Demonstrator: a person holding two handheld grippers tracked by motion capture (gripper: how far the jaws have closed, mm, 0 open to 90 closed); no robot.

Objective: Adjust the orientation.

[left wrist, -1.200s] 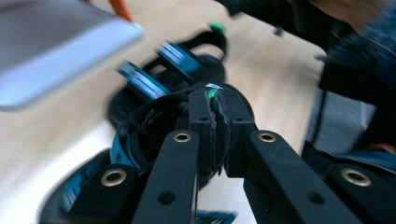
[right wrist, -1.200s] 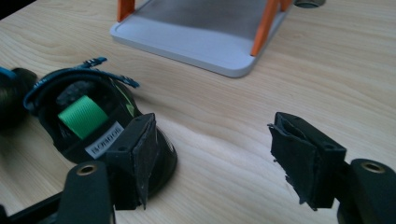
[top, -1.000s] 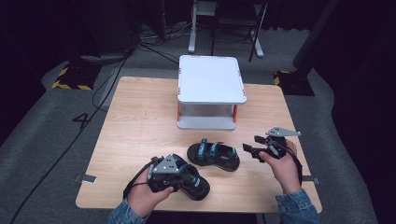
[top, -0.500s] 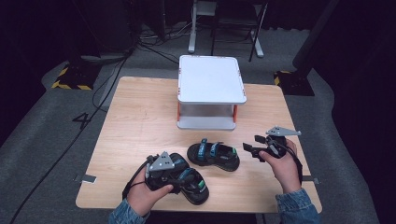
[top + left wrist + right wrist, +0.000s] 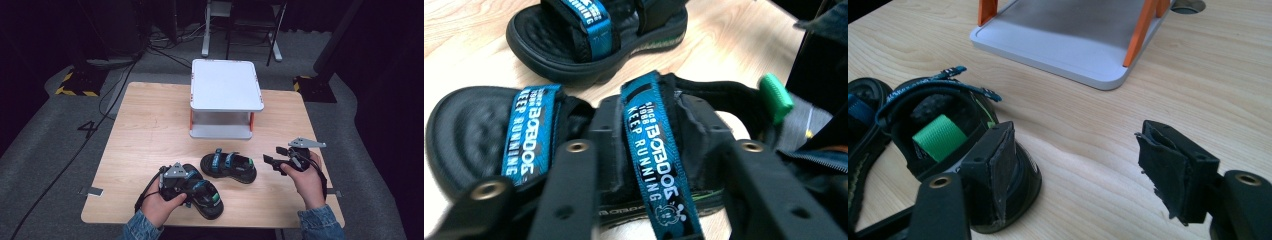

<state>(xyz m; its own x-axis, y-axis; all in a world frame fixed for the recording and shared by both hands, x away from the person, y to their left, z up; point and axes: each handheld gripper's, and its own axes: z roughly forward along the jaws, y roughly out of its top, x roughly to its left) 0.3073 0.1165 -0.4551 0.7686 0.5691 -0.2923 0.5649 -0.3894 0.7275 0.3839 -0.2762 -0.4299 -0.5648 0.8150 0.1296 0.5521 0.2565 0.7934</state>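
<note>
From above, two black sandals lie on the wooden bench point(image 5: 150, 120). The near sandal point(image 5: 200, 192) sits under the left tool point(image 5: 186, 187), whose jaws have just been closing around its blue strap point(image 5: 649, 145). The right tool point(image 5: 272, 162) hovers, jaws apart, beside the far sandal point(image 5: 229, 166). The right gripper view reveals the white shelf's orange legs point(image 5: 1137, 35).

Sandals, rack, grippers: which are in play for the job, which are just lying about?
In play: near sandal, straddled by the left gripper, whose jaws have just been closing; far sandal; open right gripper.
Lying about: white rack; floor cables.
</note>
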